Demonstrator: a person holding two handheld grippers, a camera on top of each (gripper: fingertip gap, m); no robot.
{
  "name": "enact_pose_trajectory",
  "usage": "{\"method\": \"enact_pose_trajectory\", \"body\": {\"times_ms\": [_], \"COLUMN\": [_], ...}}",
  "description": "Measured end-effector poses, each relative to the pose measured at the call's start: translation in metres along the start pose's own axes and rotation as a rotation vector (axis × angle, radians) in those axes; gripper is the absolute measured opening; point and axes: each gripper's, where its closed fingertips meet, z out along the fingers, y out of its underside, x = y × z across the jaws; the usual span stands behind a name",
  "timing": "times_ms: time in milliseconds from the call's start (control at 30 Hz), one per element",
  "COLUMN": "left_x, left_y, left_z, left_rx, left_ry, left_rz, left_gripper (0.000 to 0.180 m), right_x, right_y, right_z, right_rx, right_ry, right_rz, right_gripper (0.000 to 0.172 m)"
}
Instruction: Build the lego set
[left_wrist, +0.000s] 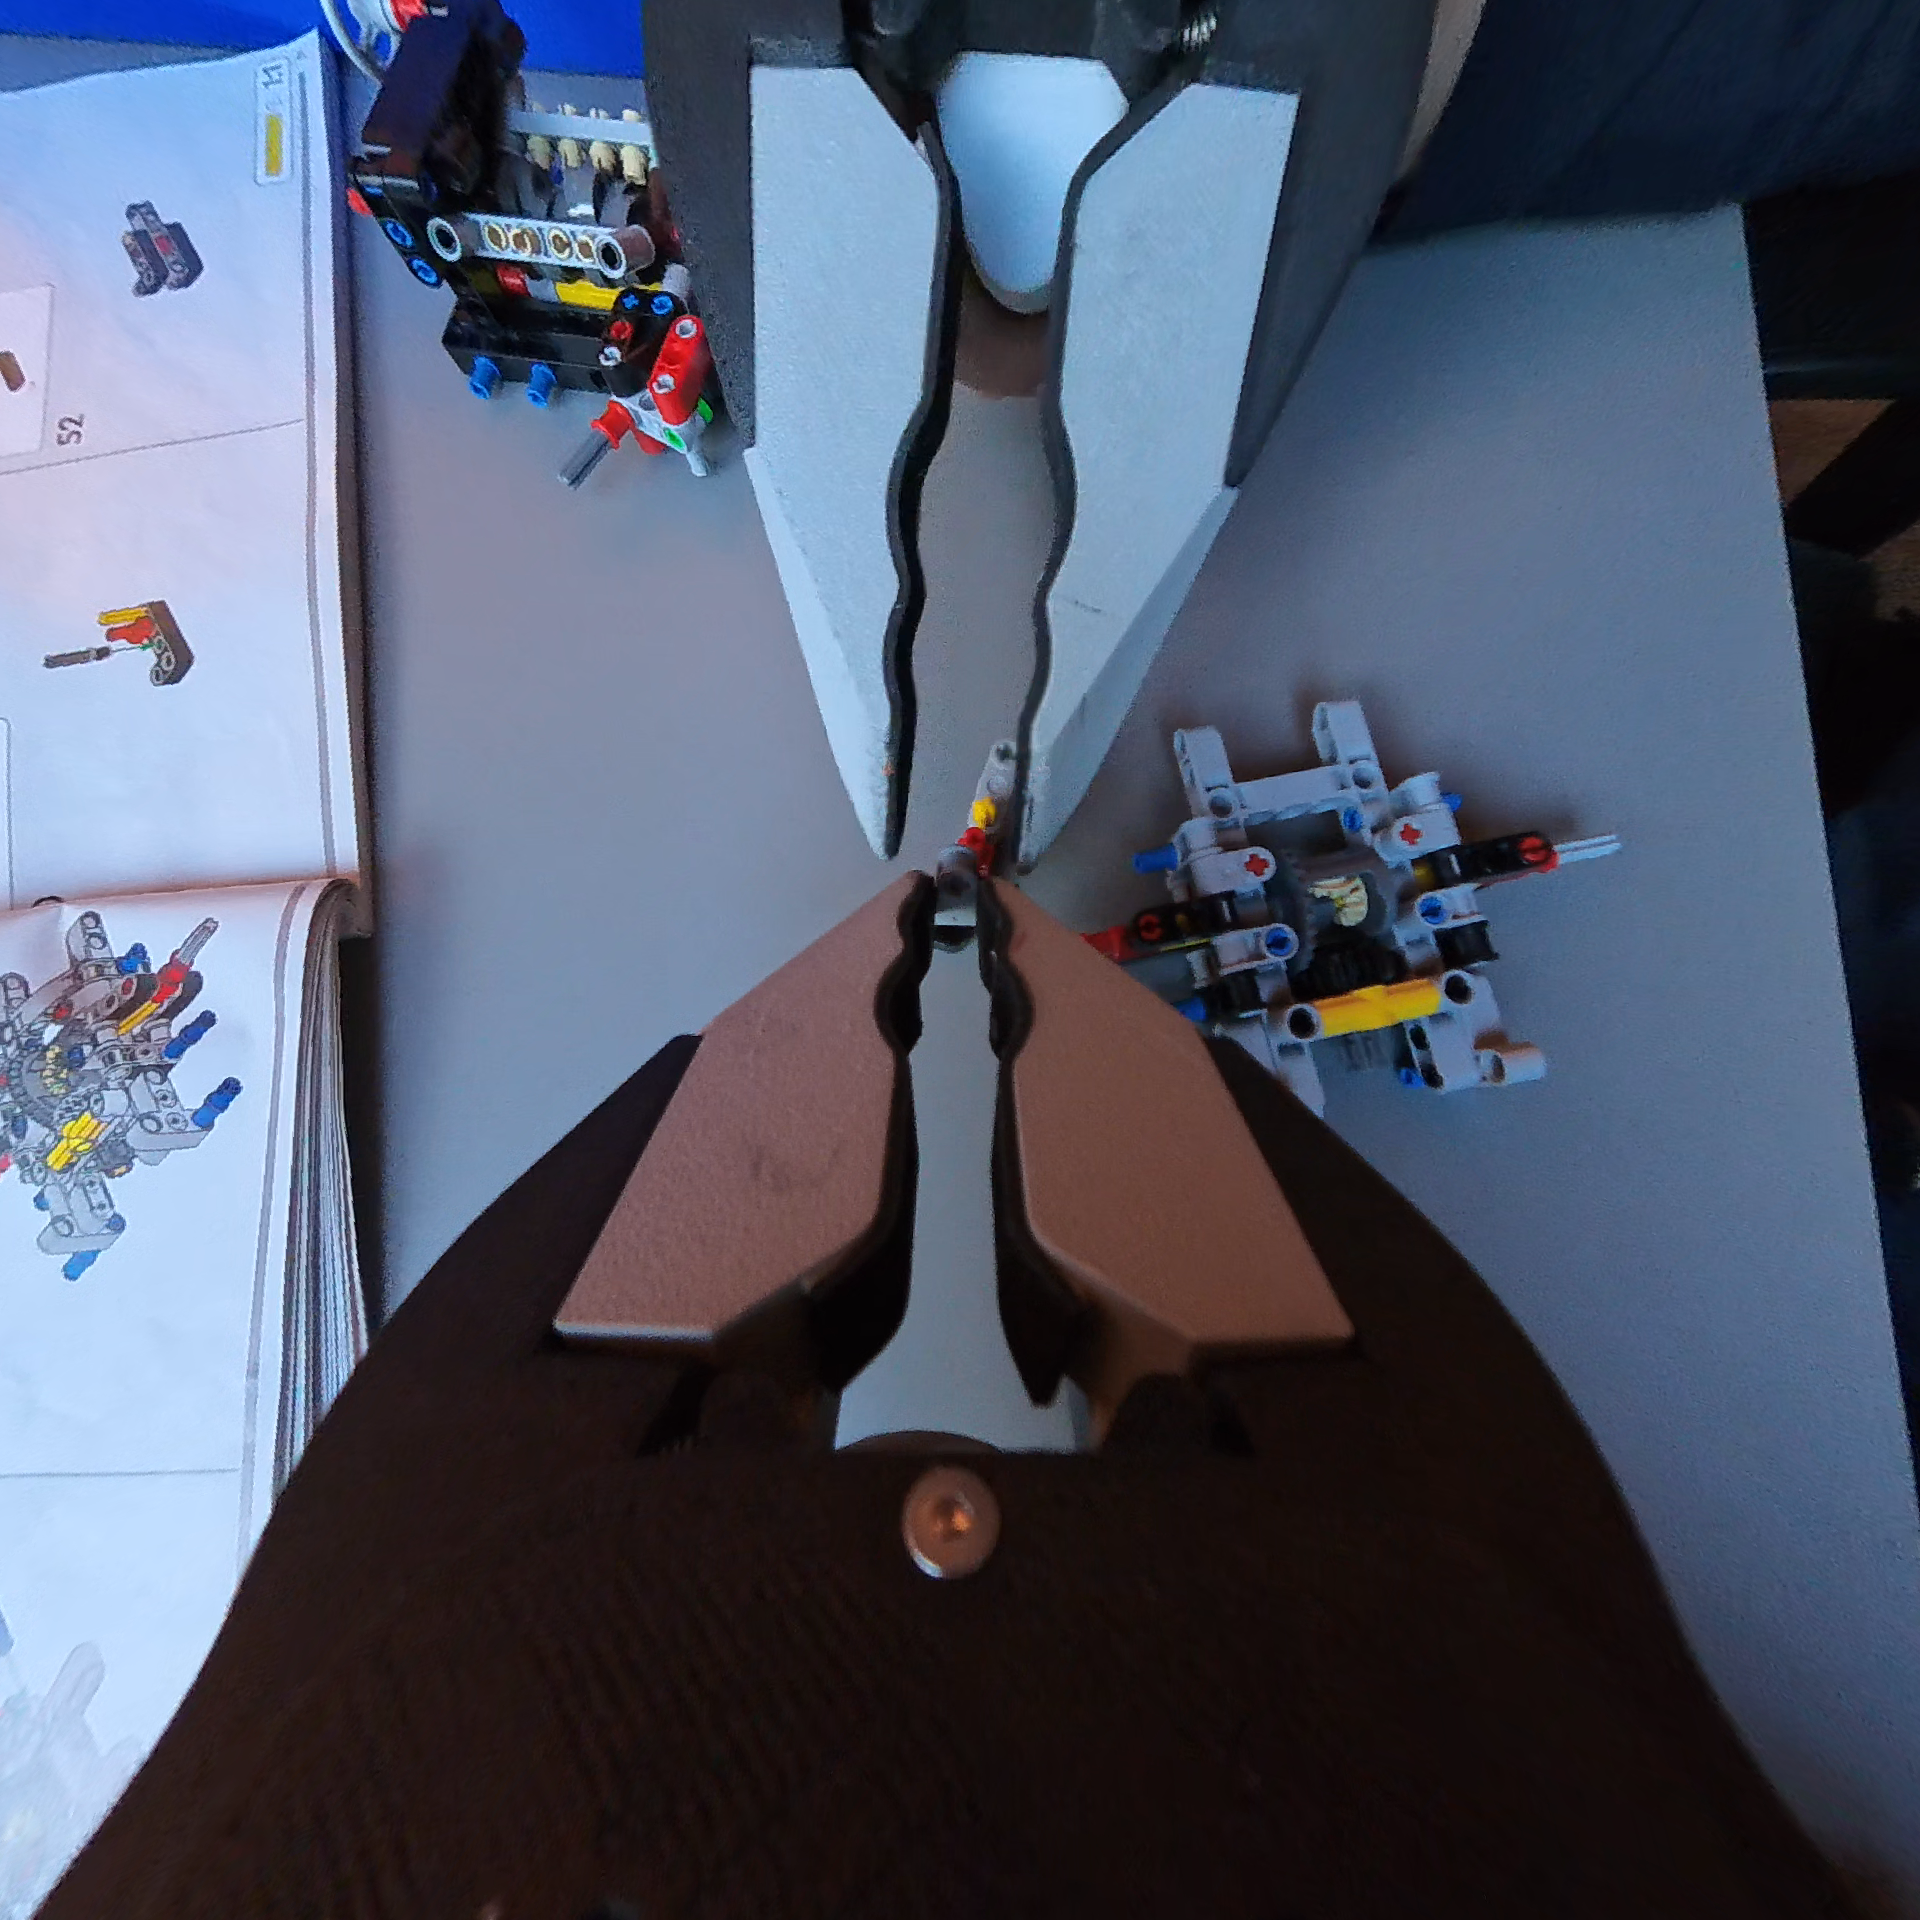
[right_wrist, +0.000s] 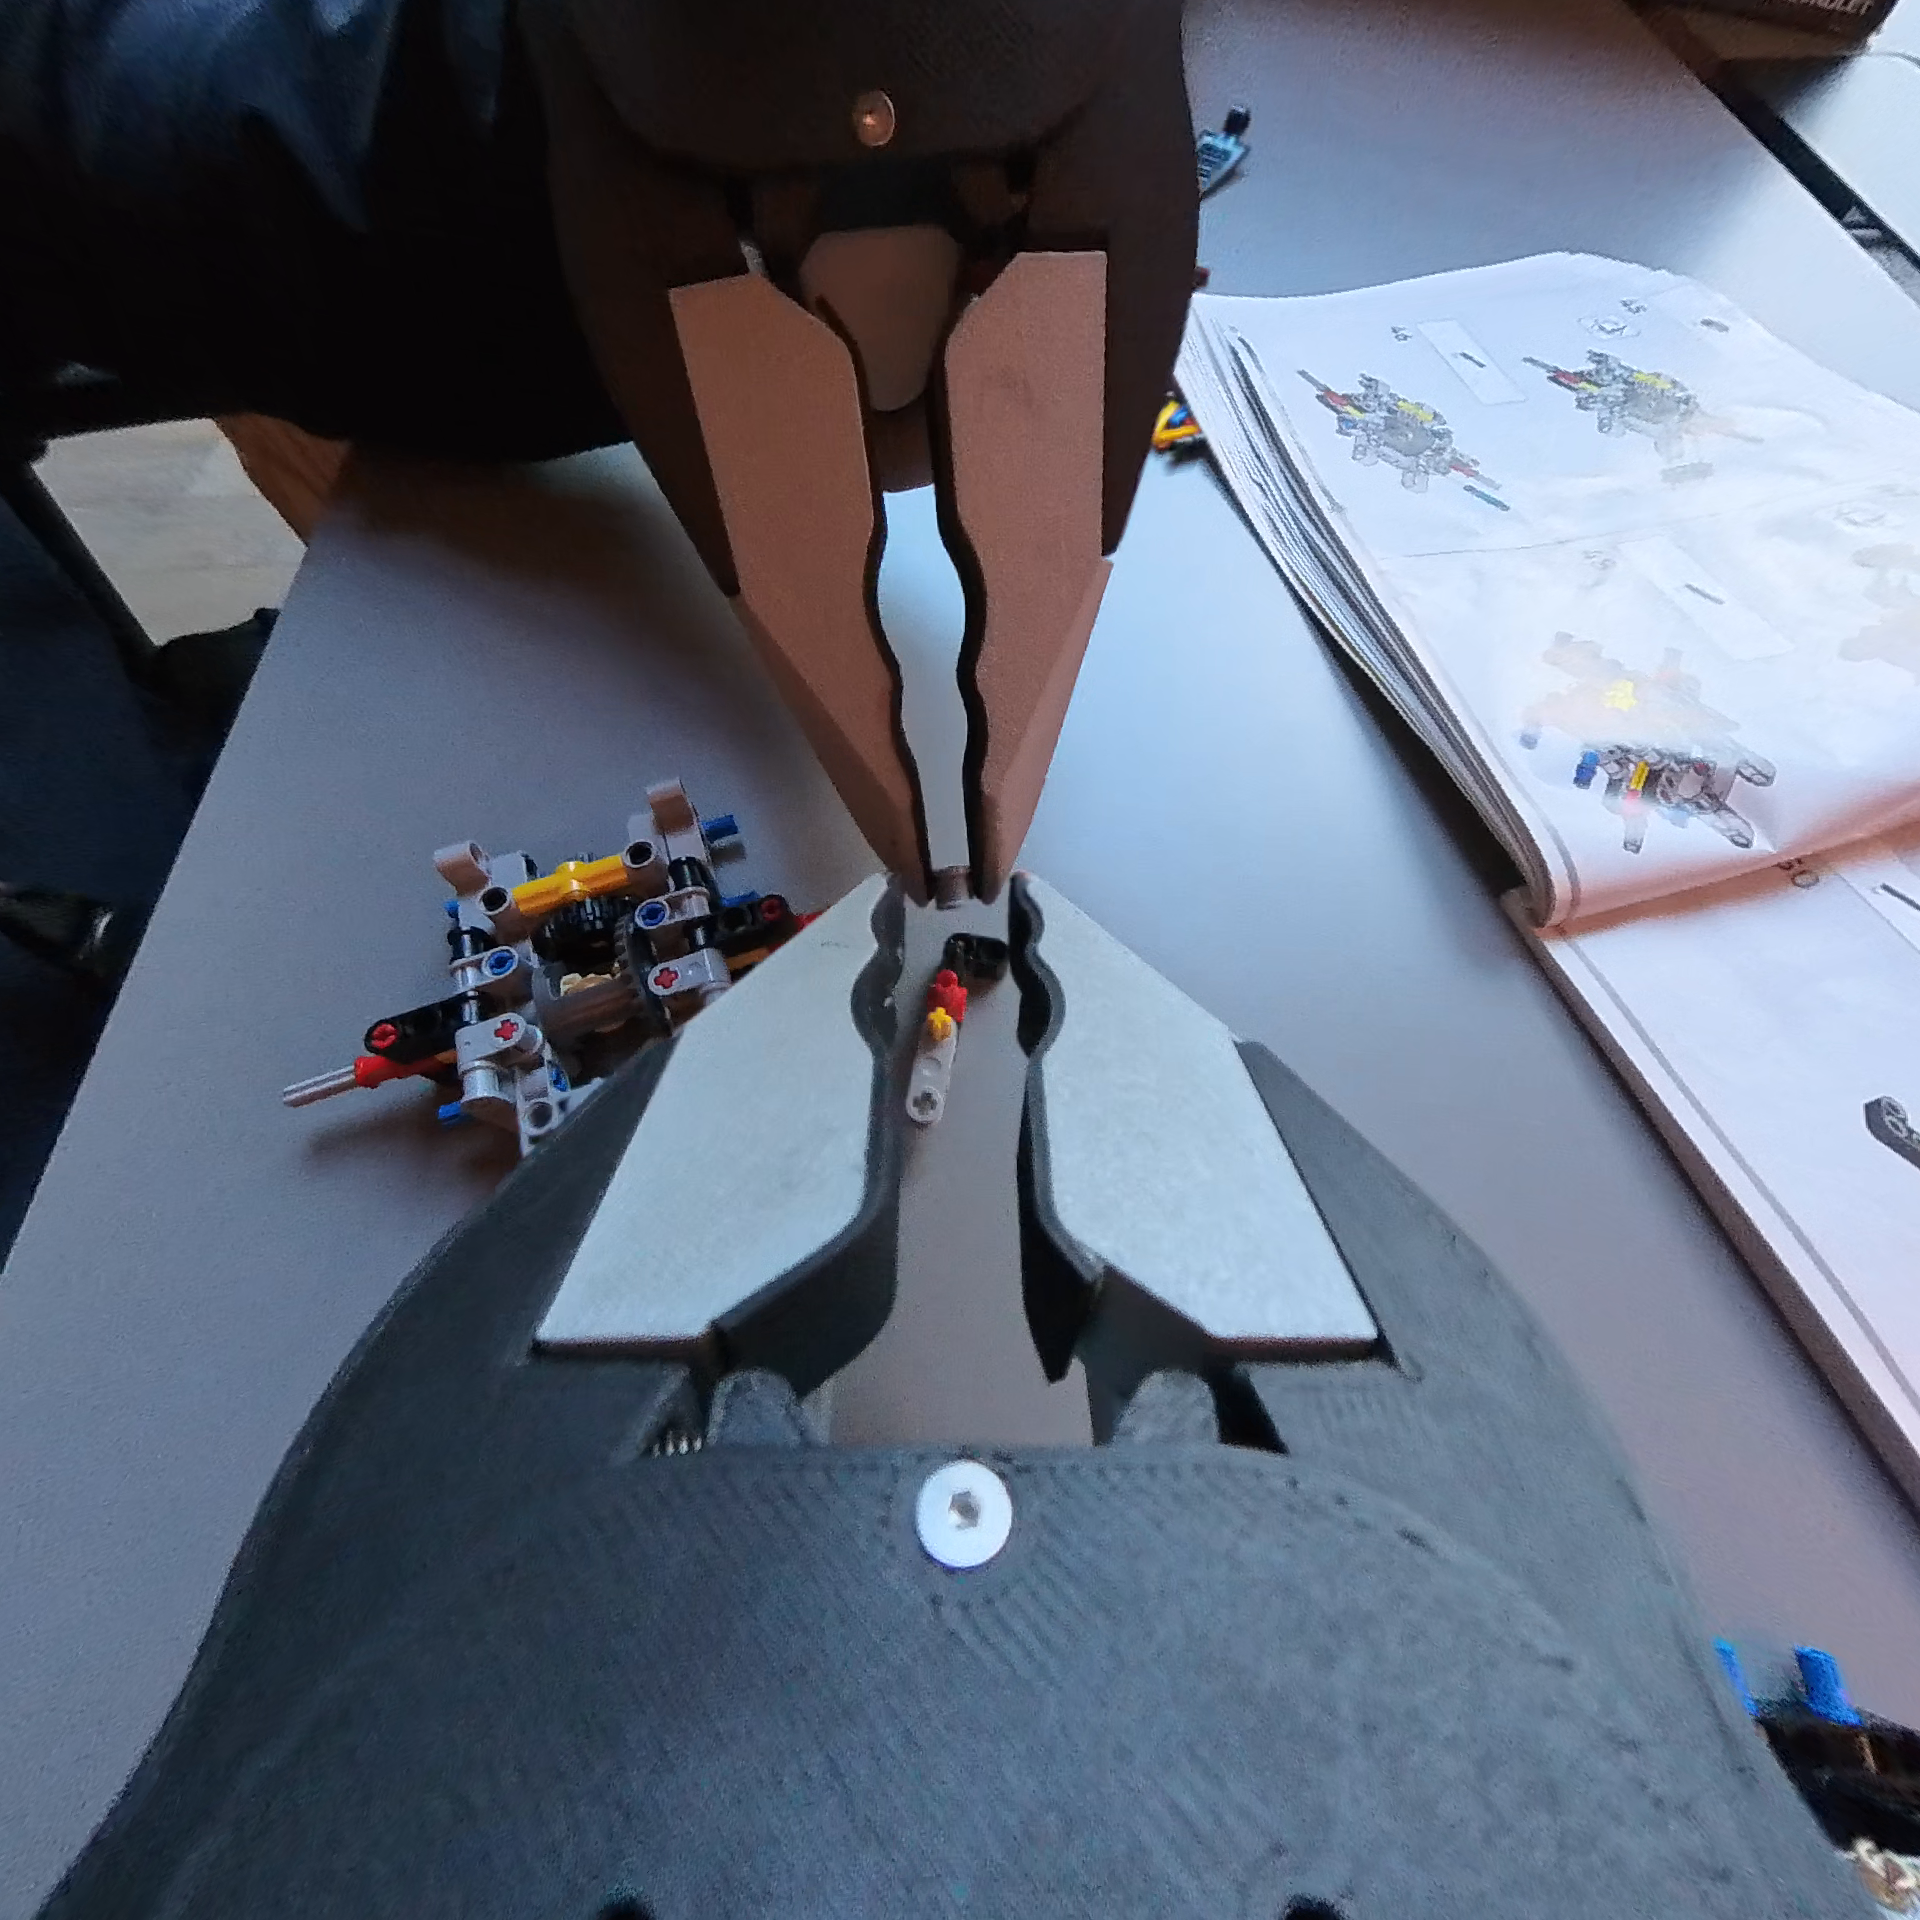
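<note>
The small brick piece (right_wrist: 940, 1023) lies on the tabletop (right_wrist: 1247, 831) between the open right tongs (right_wrist: 951, 914), its far end pinched by the left tongs (left_wrist: 954, 894).

A small grey, red and yellow brick piece (right_wrist: 935, 1029) hangs mid-desk, its grey end pinched by the left gripper (left_wrist: 956, 894).

surface (right_wrist: 1299, 831): smooth matt grey laminate | booklet (right_wrist: 1621, 582): thin white printed paper, slight sheen | brick assembly (left_wrist: 1351, 935): hard moulded plastic, glossy | small piece (right_wrist: 932, 1039): glossy plastic | left gripper (left_wrist: 953, 894): ridged matt printed plastic, tan faces, bright metal screw | right gripper (right_wrist: 951, 904): same ridged plastic, pale grey grainy faces
</note>
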Motion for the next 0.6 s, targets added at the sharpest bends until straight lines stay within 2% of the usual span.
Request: {"method": "enact_pose_trajectory", "body": {"times_ms": [300,600], "left_x": [-0.003,-0.003], "left_y": [-0.005,-0.012], "left_z": [-0.003,-0.004], "left_rx": [0.015,0.055], "left_ry": [-0.048,-0.065], "left_rz": [0.048,0.072], "left_gripper": [0.005,0.005], "right_x": [0.003,0.004], "right_y": [0.000,-0.002], "right_z": [-0.001,-0.007], "right_rx": [-0.009,0.008], "right_ry": [0.052,0.050], "right_rz": [-0.061,-0.060], "right_gripper": [0.002,0.000]}}
